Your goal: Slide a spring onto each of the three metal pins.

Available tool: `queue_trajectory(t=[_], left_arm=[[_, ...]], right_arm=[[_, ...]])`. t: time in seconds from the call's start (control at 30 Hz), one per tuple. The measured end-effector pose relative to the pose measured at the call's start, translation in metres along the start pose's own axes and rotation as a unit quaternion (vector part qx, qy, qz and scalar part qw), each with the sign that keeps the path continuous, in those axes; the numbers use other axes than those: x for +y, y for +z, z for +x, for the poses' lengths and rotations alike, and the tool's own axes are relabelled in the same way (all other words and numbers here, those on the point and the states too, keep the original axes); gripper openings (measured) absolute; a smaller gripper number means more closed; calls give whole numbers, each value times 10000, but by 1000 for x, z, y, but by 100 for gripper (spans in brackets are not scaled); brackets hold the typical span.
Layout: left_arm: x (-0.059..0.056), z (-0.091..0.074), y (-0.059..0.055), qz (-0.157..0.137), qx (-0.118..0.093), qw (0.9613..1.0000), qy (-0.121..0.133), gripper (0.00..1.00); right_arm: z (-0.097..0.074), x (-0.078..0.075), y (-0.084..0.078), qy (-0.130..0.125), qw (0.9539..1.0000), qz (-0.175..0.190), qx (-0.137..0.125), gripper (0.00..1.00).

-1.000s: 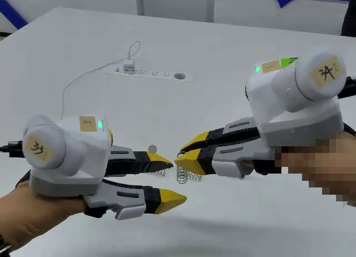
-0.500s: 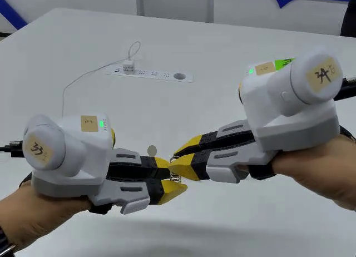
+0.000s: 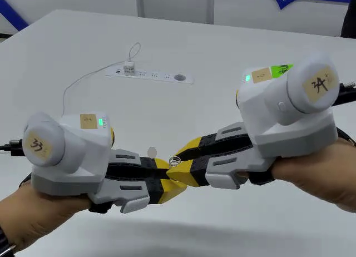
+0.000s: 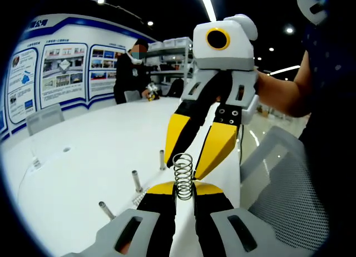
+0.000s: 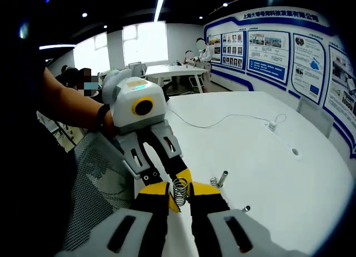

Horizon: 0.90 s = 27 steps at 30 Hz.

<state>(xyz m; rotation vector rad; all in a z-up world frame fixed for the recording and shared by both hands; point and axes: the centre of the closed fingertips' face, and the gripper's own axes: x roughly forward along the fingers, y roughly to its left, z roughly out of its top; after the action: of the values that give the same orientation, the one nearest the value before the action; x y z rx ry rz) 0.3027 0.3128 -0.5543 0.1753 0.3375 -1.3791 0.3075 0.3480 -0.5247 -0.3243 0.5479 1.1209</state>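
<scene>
Both grippers are tip to tip over the near edge of the white table, a hand behind each one. The left gripper has its yellow-tipped jaws drawn in tight on the lower end of the spring. In the left gripper view the coil stands straight up out of those tips, clear of the table. The right gripper comes in from the opposite side, nose down. Its two yellow tips sit on either side of the spring's upper end, a narrow gap between them. Whether they actually press on the coil I cannot tell. In the right gripper view the spring sits right between that gripper's own tips. The three metal pins stand upright in a short row on the table, just beyond the meeting tips and not far from the near edge, each one bare. Toward the far side of the table lies a white power strip with a thin cable looping off it. A mesh chair is tucked in at the table's edge.
</scene>
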Motion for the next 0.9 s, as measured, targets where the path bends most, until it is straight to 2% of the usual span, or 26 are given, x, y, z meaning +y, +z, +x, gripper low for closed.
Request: queue_trajectory(t=[0.57,0.9], left_arm=[[0,0,3,149,-3,9999,48,12],[3,-5,2,143,-3,9998,143,23]], right_arm=[[-2,0,1,-41,9999,-113,-30,12],[-9,-8,2,-163,9998,-55,-79,12]])
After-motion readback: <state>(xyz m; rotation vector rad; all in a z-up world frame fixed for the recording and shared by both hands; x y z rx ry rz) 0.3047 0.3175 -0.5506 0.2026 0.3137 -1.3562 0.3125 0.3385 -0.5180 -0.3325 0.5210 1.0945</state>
